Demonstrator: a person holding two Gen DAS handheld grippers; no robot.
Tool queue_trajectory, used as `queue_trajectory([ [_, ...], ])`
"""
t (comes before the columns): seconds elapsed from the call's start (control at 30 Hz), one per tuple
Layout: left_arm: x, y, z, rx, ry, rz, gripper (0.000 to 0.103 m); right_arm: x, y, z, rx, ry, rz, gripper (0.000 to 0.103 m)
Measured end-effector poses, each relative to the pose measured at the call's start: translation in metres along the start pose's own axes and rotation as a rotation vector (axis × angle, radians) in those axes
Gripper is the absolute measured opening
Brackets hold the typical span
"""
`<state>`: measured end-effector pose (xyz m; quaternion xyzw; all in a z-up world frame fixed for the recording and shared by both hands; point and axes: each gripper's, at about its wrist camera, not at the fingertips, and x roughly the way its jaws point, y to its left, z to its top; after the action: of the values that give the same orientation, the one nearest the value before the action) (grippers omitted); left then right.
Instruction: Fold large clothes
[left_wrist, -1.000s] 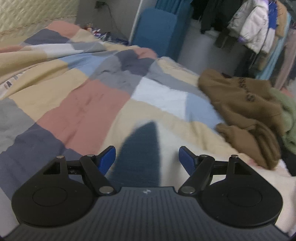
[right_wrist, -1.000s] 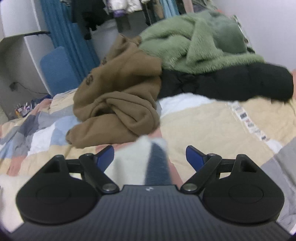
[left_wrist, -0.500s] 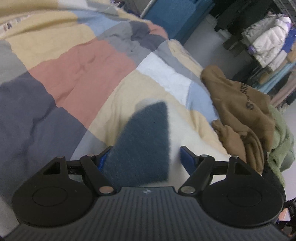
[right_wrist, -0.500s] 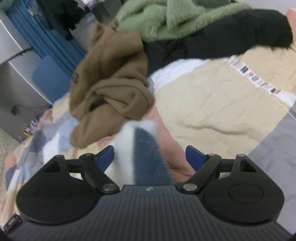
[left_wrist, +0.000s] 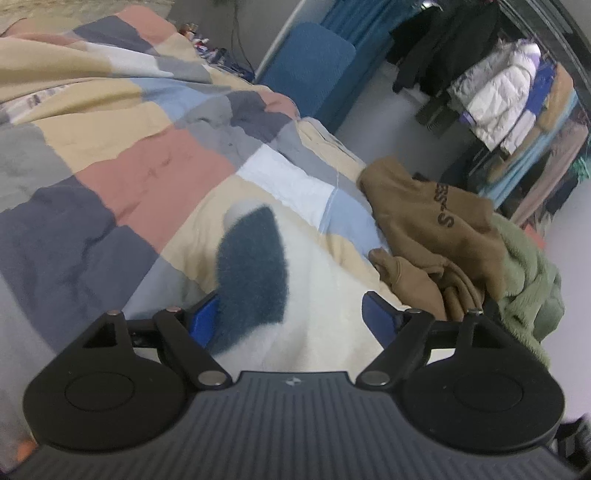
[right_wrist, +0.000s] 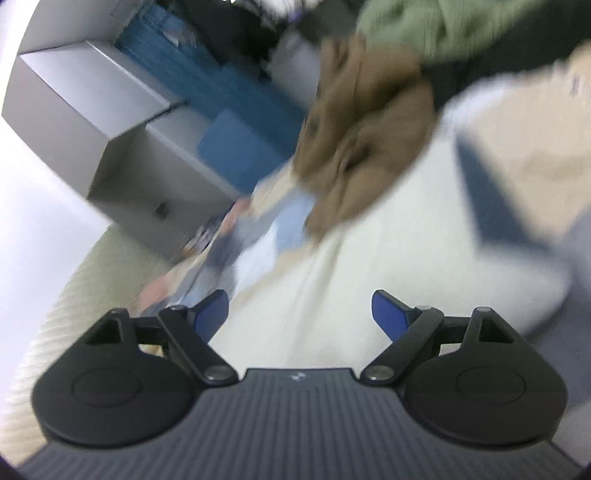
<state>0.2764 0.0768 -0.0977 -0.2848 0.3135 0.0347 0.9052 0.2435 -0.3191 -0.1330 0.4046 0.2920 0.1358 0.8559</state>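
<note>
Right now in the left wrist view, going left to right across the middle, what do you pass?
Patchwork quilt in pink, grey and beige → fluffy cream garment with dark blue patch → crumpled brown sweatshirt with dark lettering → fuzzy green fleece.

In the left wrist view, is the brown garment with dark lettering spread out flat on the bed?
No. The brown garment lies crumpled in a heap against the green fleece.

Bed: patchwork quilt (left_wrist: 155, 173) fills the left and centre of the left view.
Chair: blue (left_wrist: 314, 70), upper centre, beyond the bed.
Rack: hanging coats (left_wrist: 498, 107), upper right.
Cabinet: grey (right_wrist: 110, 122), upper left of the blurred right view.
Curtain: blue (right_wrist: 192, 70), beside the cabinet.
</note>
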Motion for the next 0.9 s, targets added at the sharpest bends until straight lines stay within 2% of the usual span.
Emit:
queue_trajectory([
  [0.17, -0.023, 0.001, -0.004, -0.021, -0.028, -0.015, 0.085, 0.036, -0.019, -0.035, 0.178, 0.172, 0.016, 0.088],
  [0.23, -0.025, -0.001, -0.006, -0.047, 0.001, -0.077, 0.085, 0.047, -0.026, -0.042, 0.231, 0.204, 0.0, 0.088],
  [0.3, -0.017, -0.005, -0.012, -0.081, 0.064, -0.142, 0.085, 0.052, -0.033, -0.043, 0.286, 0.19, -0.005, 0.088],
  [0.4, 0.0, -0.014, -0.029, -0.094, 0.167, -0.198, 0.086, 0.057, -0.046, -0.043, 0.381, 0.155, -0.022, 0.091],
  [0.47, 0.017, -0.017, -0.043, -0.109, 0.254, -0.214, 0.087, 0.06, -0.054, -0.042, 0.438, 0.143, -0.01, 0.091],
  [0.57, 0.041, -0.009, -0.061, -0.197, 0.364, -0.234, 0.093, 0.066, -0.058, -0.043, 0.495, 0.127, 0.019, 0.091],
  [0.67, 0.059, 0.005, -0.07, -0.289, 0.419, -0.235, 0.093, 0.068, -0.058, -0.042, 0.53, 0.107, 0.042, 0.095],
  [0.73, 0.071, 0.019, -0.078, -0.389, 0.472, -0.226, 0.093, 0.068, -0.059, -0.04, 0.558, 0.098, 0.069, 0.096],
  [0.8, 0.081, 0.034, -0.088, -0.507, 0.514, -0.265, 0.093, 0.067, -0.059, -0.038, 0.581, 0.088, 0.095, 0.096],
  [0.9, 0.085, 0.045, -0.089, -0.593, 0.49, -0.294, 0.093, 0.064, -0.06, -0.038, 0.594, 0.073, 0.116, 0.096],
])
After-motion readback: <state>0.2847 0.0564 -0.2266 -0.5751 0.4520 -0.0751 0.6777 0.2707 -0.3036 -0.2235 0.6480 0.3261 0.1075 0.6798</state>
